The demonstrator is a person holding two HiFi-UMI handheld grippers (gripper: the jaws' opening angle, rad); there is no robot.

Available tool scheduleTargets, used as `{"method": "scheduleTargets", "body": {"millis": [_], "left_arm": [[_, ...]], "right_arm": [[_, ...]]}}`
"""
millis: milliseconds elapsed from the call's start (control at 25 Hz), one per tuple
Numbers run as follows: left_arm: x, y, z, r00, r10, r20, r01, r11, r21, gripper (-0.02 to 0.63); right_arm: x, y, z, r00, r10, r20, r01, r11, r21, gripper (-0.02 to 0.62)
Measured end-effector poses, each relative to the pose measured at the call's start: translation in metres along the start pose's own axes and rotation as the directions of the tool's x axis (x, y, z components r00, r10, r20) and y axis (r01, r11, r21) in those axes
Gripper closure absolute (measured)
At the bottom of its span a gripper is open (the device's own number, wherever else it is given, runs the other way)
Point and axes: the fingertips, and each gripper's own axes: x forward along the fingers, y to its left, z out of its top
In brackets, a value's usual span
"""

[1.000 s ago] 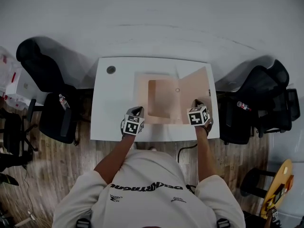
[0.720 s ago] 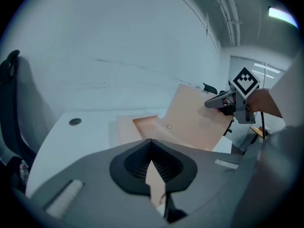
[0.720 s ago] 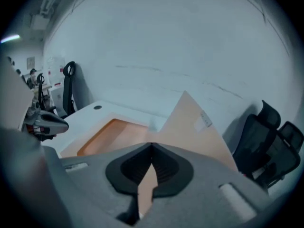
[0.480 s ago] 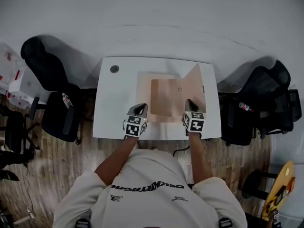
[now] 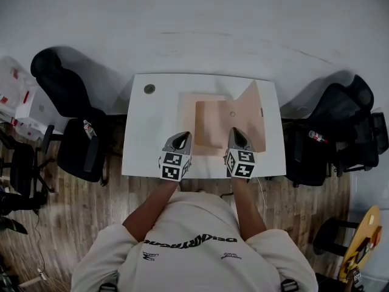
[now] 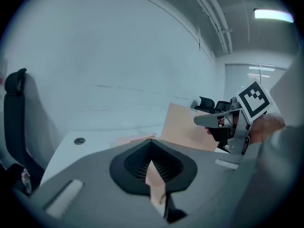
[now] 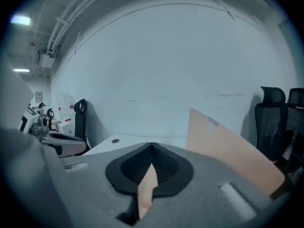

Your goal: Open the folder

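Folder [image 5: 213, 123] near edge partly behind left gripper [image 5: 182, 136], right gripper [image 5: 234, 132]; label [image 7: 212, 122] (flap) unreadable.

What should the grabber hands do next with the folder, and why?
Probably bring the right gripper over to the folder's cover and nudge it rightward until it lies flat on the table. The cover stands tilted up, not flat, and that gripper is shut and not touching it.
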Motion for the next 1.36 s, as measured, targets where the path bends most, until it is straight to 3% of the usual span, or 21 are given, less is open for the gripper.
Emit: {"method": "scheduleTargets", "body": {"millis": [440,1360], "left_arm": [[-0.017,-0.022,0.038,0.994,-0.006,0.109,0.000,0.999,0.051,0.609],[-0.034,-0.009,0.057,0.981,0.013,0.196,-0.029,0.997,0.078,0.609]], "right_arm": [[-0.021,0.036,0.011,0.993,0.073,0.095,-0.075,0.997,0.017,0.595],[-0.029,0.069,0.029,0.981,0.108,0.160,-0.111,0.994,0.008,0.595]]}}
